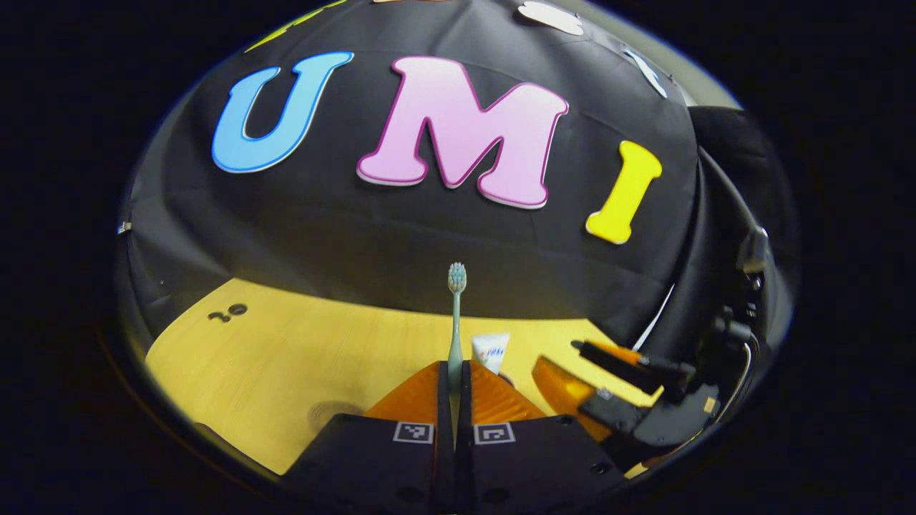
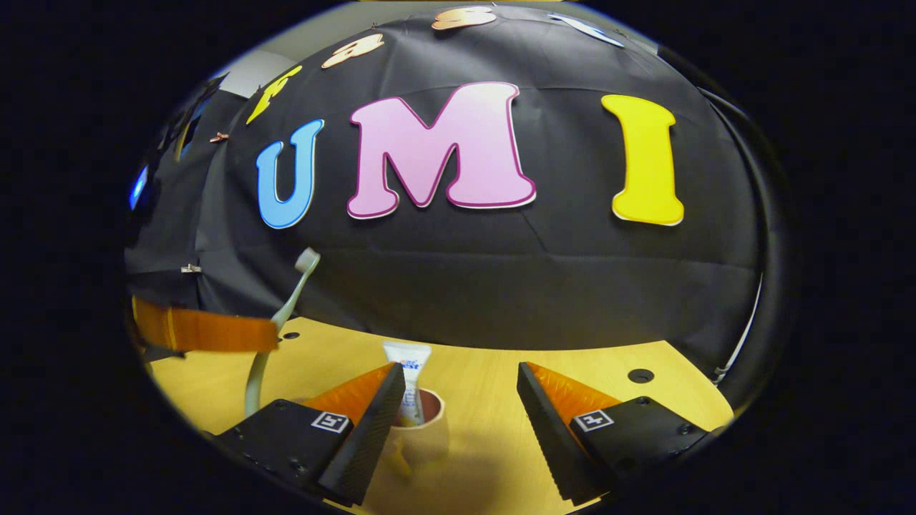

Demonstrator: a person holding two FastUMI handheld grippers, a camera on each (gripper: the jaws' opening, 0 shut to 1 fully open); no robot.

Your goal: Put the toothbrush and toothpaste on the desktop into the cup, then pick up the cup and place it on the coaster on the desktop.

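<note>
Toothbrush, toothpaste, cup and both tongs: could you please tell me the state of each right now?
Toothbrush: upright, bristles up, gripped in the left tongs.
Toothpaste: standing in the cup.
Cup: upright on the desk, no tongs on it.
Left tongs: shut on the toothbrush.
Right tongs: open, holding nothing.

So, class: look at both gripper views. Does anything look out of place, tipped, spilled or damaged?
Nothing stands out. The toothpaste stands upright in the cup on the table. The left gripper holds the toothbrush upright, above the table. The right gripper is open. Nothing looks spilled or broken.
</note>
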